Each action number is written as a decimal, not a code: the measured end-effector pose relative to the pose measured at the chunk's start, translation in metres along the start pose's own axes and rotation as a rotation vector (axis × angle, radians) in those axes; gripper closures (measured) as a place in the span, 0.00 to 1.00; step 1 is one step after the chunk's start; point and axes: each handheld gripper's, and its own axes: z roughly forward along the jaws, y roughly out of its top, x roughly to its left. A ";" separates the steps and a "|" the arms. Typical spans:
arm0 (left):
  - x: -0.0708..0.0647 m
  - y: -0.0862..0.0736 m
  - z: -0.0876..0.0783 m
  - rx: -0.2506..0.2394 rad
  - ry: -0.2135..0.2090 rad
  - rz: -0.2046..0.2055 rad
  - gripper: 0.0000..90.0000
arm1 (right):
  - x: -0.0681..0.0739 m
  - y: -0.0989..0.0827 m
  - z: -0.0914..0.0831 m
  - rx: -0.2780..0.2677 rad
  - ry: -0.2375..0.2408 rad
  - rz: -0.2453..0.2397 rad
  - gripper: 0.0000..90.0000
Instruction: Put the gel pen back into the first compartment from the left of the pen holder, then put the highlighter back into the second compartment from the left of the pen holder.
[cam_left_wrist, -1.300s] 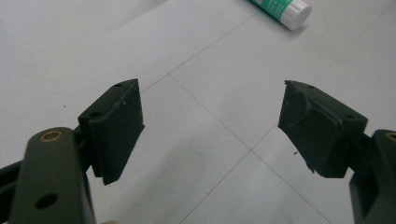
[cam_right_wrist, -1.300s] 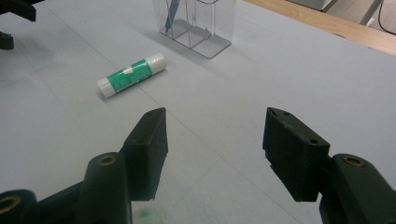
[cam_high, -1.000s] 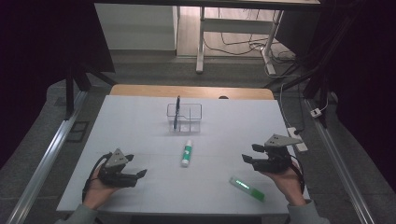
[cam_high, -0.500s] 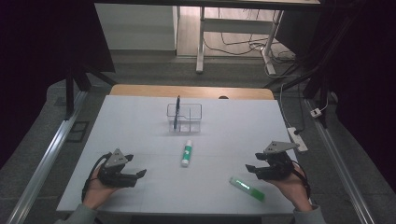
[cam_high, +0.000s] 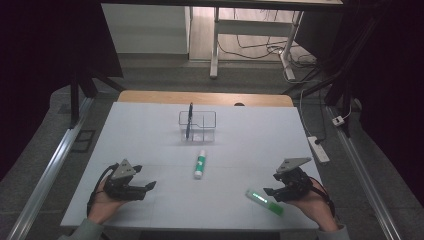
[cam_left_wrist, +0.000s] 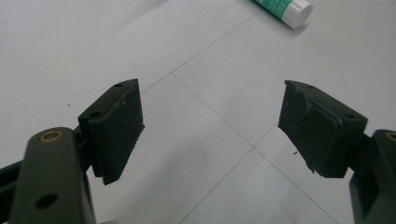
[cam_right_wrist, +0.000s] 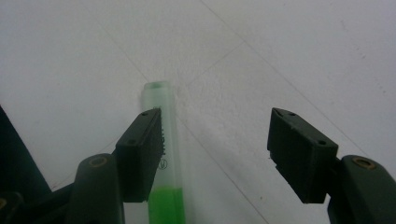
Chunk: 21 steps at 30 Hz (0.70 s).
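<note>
Highlighter (cam_right_wrist: 164, 158), slim translucent green tube, flat on matte table (cam_high: 150, 140), right gripper (cam_right_wrist: 215, 154) jaws just widening, unpressed.

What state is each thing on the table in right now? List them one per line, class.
Green highlighter: lying flat, capped, between the open jaws of the right tool, not gripped.
Green and white glue stick: lying flat mid-table, untouched.
Clear holder: upright, with a dark pen standing in it.
Right tool: open, jaws just widened.
Left tool: open, holding nothing.
</note>
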 end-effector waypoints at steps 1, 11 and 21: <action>0.000 0.000 0.000 0.000 0.000 0.000 0.24 | 0.000 -0.001 0.000 0.005 0.001 0.000 0.40; 0.000 0.000 0.000 0.001 0.002 0.000 0.24 | 0.002 -0.006 -0.001 0.076 0.011 -0.013 0.40; 0.000 0.000 0.000 0.003 0.004 0.002 0.24 | 0.008 -0.010 0.002 0.142 0.031 -0.032 0.40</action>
